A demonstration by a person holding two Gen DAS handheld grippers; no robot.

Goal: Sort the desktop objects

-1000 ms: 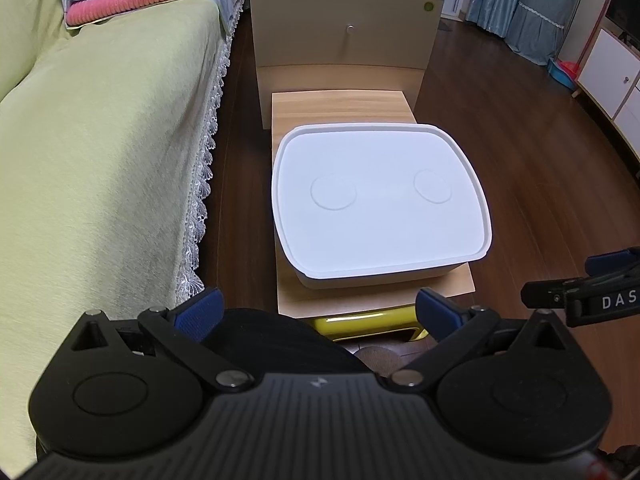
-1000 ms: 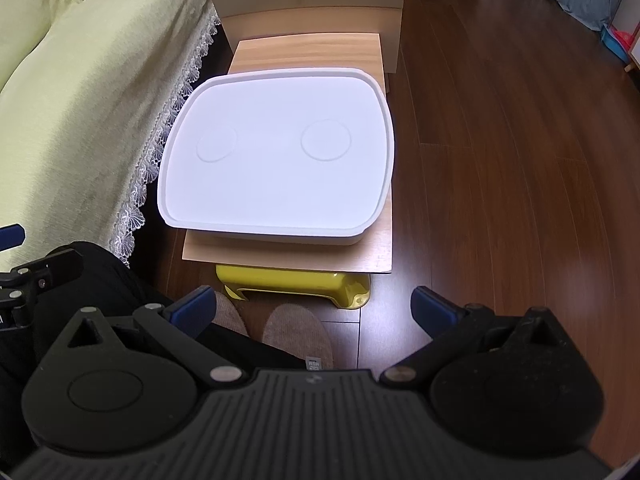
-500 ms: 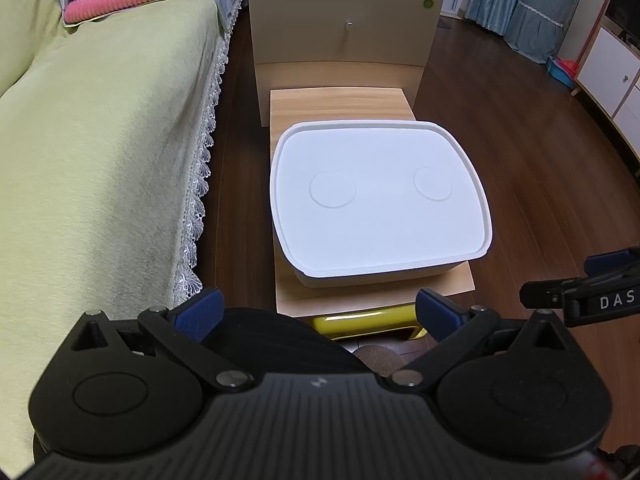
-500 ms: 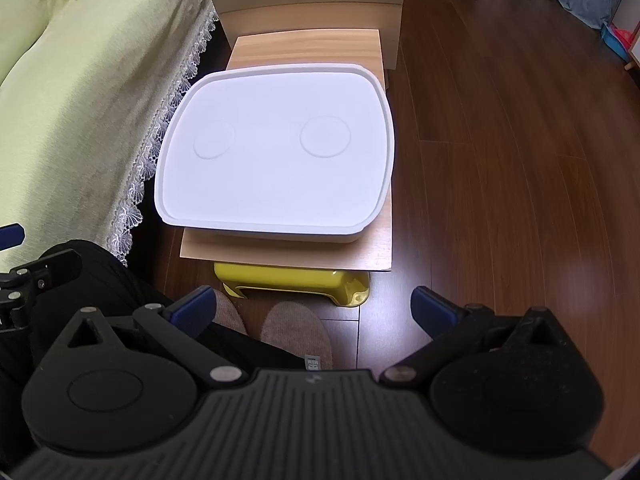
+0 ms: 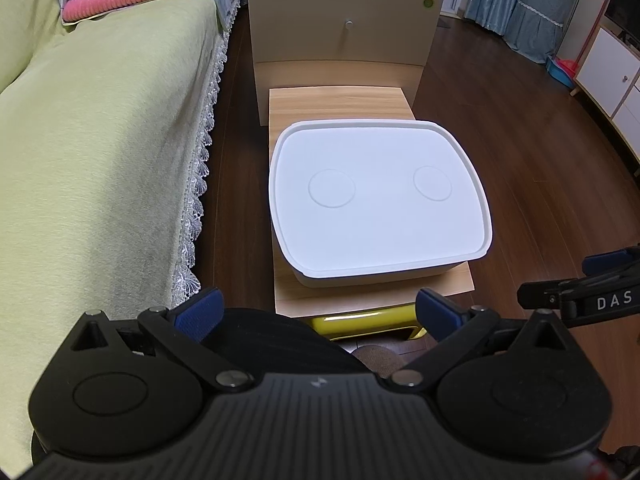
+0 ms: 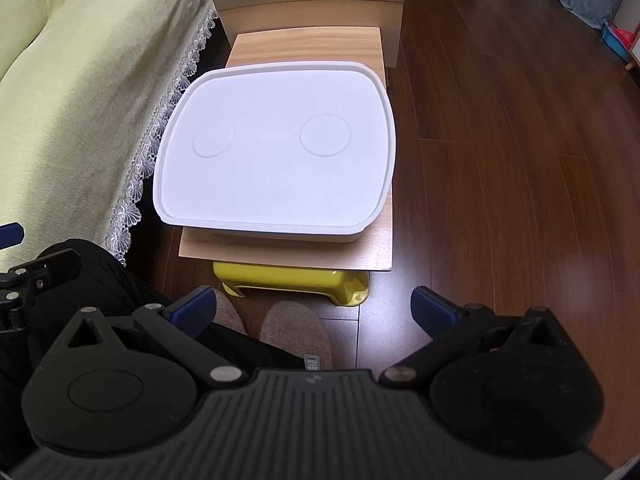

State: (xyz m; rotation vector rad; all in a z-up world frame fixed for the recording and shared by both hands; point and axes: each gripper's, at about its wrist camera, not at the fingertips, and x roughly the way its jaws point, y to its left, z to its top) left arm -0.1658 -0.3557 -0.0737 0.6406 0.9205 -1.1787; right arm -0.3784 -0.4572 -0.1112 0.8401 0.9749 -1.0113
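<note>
Drawn slightly nearer since a second ago: lidded white rectangular plastic bin (image 5: 378, 204), centred on low light-wood table (image 5: 340, 100). Beside: green-covered sofa (image 5: 100, 152); beneath: yellow plastic stool (image 6: 292, 282). Left gripper (image 5: 318, 314) and right gripper (image 6: 312, 308) spread wide, empty.

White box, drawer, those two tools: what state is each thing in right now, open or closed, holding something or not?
White box: closed, lid seated flat on it.
Cabinet drawer: shut.
Left tool: open, holding nothing, short of the box.
Right tool: open, holding nothing, short of the box.
Wooden table: carries the box; its far end is bare.
Yellow stool: upright under the table's near edge.
</note>
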